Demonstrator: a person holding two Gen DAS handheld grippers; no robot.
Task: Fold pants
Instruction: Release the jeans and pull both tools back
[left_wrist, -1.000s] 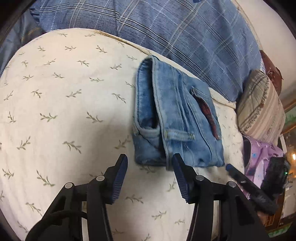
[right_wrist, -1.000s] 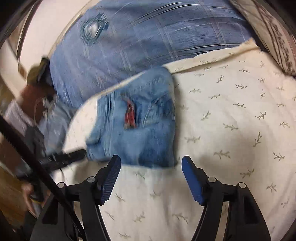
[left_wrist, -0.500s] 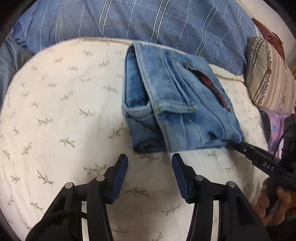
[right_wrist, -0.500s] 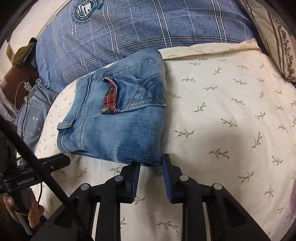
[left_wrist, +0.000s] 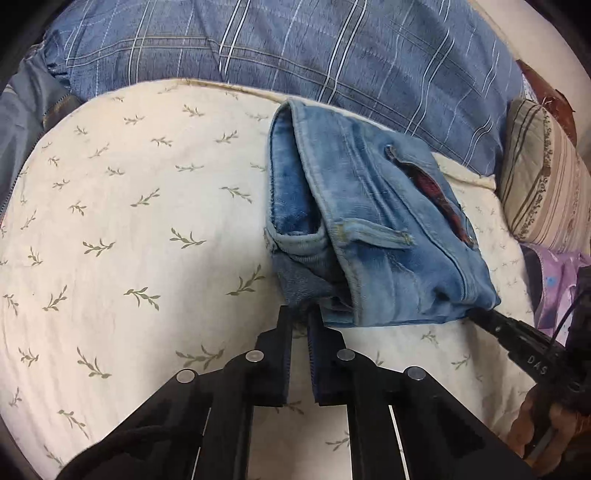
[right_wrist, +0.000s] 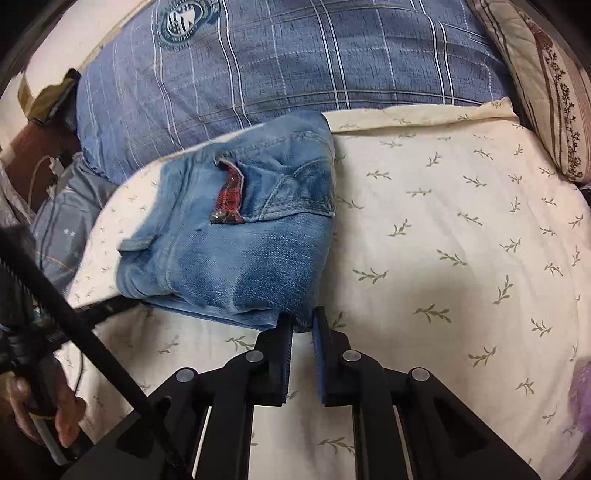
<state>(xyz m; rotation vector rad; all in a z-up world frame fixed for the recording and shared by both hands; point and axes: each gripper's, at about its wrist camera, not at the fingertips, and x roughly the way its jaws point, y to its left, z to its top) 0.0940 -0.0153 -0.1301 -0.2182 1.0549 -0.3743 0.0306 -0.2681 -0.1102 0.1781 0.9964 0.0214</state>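
Note:
The blue denim pants (left_wrist: 373, 236) lie folded into a compact bundle on the cream leaf-print sheet (left_wrist: 129, 229), back pocket with a red lining on top. My left gripper (left_wrist: 300, 317) is shut on the near left corner of the bundle, at the waistband end. In the right wrist view the pants (right_wrist: 240, 236) show from the other side. My right gripper (right_wrist: 303, 321) is shut on the near right corner of the folded edge. The right gripper's fingers (left_wrist: 517, 332) show at the bundle's right corner in the left wrist view.
A blue plaid duvet (left_wrist: 314, 55) lies bunched behind the pants. A striped pillow (left_wrist: 546, 177) sits at the right, with purple fabric (left_wrist: 557, 280) below it. The sheet spreads wide to the left of the bundle and, in the right wrist view (right_wrist: 461, 240), to its right.
Both grippers moved in to the near edge of the folded pants. The left one went from open to shut on its corner; the right one closed tighter on its corner.

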